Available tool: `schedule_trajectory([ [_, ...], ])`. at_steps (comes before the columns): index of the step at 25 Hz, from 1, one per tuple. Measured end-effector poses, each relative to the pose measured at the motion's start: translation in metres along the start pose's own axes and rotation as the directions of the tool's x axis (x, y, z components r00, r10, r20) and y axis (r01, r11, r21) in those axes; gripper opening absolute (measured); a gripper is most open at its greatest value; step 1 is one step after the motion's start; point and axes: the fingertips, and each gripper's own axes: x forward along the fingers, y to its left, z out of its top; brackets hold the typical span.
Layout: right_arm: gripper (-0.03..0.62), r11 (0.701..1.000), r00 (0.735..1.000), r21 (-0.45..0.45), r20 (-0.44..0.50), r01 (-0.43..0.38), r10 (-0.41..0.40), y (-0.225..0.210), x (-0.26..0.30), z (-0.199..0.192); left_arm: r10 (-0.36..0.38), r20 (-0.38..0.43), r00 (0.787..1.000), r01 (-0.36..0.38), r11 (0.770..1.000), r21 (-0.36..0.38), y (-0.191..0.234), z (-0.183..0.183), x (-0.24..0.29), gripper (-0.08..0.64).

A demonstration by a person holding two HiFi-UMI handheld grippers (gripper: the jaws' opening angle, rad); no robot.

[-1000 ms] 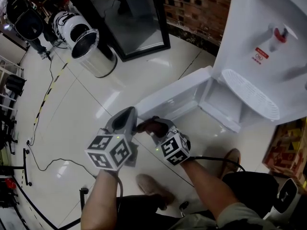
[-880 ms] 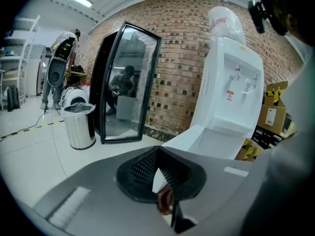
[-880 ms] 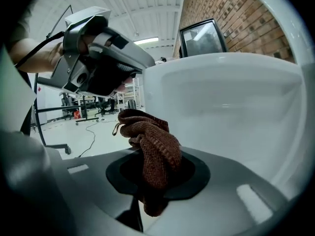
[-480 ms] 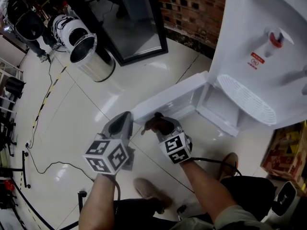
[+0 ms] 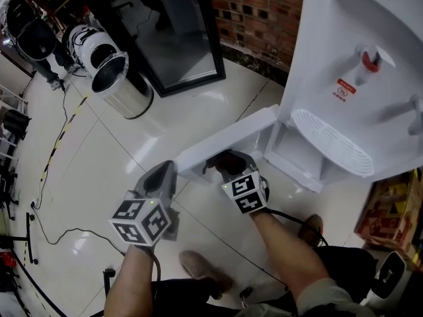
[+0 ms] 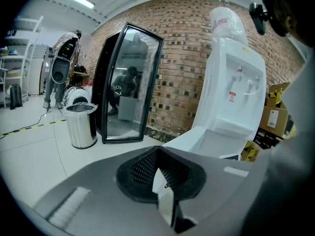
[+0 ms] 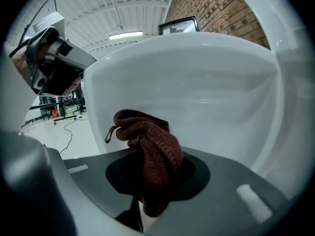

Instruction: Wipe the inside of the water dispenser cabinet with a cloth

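Observation:
The white water dispenser (image 5: 350, 78) stands at the right with its lower cabinet (image 5: 294, 152) open. Its door (image 5: 228, 137) is swung out to the left. My right gripper (image 5: 223, 167) is shut on a brown knitted cloth (image 5: 228, 158) and sits close to the door's inner side. In the right gripper view the bunched cloth (image 7: 150, 146) stands between the jaws, and the door's white moulded face (image 7: 206, 87) fills the picture behind it. My left gripper (image 5: 162, 177) hangs to the left of the door, shut and empty (image 6: 160, 173), apart from it.
A steel bin (image 5: 122, 78) and a black-framed glass panel (image 5: 175, 32) stand at the back left by the brick wall (image 5: 254, 12). A cable (image 5: 59, 230) runs over the tiled floor. Cardboard boxes (image 5: 390, 210) sit right of the dispenser. The person's shoe (image 5: 205, 263) is below.
My right gripper has carried the cloth forward and to the right, up to the open door. The left gripper has kept still.

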Motion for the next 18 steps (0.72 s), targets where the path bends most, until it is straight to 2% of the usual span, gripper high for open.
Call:
schedule_trajectory([
  [8,0.107,0.983,0.984,0.061,-0.046,0.175,-0.172,-0.055,-0.011,-0.014,0.008,0.001,1.0,-0.008,1.0,-0.002,0.0,0.0,-0.001,-0.002],
  [15,0.106,0.935,0.942,0.12,-0.068,0.333,-0.327,-0.11,-0.032,-0.022,0.016,-0.004,1.0,-0.016,1.0,-0.001,0.0,0.0,0.0,-0.002],
  [18,0.106,0.921,0.931,0.137,-0.075,0.364,-0.357,-0.124,-0.04,-0.025,0.02,-0.007,1.0,-0.021,1.0,-0.001,0.0,0.0,0.0,-0.002],
])
